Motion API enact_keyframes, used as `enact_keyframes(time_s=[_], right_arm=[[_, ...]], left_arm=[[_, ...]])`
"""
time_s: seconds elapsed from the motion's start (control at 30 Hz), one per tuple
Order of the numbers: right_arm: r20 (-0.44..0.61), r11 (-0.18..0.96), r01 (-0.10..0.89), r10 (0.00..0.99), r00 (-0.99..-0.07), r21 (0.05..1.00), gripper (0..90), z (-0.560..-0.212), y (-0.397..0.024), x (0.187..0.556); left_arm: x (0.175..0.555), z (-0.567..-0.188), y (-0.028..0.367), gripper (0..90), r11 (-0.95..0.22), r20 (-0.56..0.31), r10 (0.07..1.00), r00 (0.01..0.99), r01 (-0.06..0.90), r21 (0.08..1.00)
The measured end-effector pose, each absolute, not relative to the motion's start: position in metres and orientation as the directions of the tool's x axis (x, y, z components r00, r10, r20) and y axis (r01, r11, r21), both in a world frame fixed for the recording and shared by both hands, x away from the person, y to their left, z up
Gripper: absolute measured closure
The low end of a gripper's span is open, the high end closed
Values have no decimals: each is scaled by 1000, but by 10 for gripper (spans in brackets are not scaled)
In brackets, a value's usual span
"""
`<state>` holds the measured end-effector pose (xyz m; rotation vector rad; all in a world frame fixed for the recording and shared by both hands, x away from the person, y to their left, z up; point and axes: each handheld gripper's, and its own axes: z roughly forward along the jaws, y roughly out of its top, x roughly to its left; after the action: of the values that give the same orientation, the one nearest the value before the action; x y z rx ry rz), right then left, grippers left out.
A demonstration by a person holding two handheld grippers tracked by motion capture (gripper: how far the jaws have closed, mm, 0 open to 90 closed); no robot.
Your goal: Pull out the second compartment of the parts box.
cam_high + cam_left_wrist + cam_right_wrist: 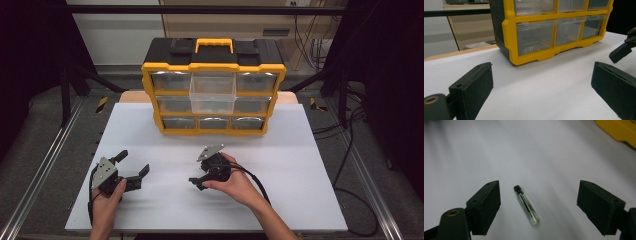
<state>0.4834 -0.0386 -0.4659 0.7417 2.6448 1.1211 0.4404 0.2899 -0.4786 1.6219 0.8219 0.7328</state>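
A small clear glass vial [526, 206] with a black cap lies flat on the white tabletop [549, 150]. My right gripper [537, 195] hovers over it, open, one jaw on each side and neither touching it. In the high view the right gripper [200, 175] is held near the table's middle, tilted down to the left. My left gripper [132, 163] rests at the front left, open and empty. Seen along its own jaws, the left gripper [541, 80] faces the yellow and black drawer organizer [534, 37].
The organizer [214, 85] stands at the back centre of the white table [300, 165], with clear drawers in three rows. Its upper middle drawer [212, 92] is pulled out toward me. A jaw of the right gripper [621, 52] pokes in beside the left gripper's view.
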Motion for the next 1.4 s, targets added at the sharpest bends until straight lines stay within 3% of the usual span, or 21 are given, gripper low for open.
enact_keyframes(time_s=[1.1,1.4], right_arm=[[5,667,337,447,-895,665,354,-480,-15,475],[6,677,337,441,-898,654,357,-480,-13,475]], left_arm=[[442,-479,287,35,-148,48,825,563,132,980],[442,-479,288,35,-145,47,827,560,132,981]])
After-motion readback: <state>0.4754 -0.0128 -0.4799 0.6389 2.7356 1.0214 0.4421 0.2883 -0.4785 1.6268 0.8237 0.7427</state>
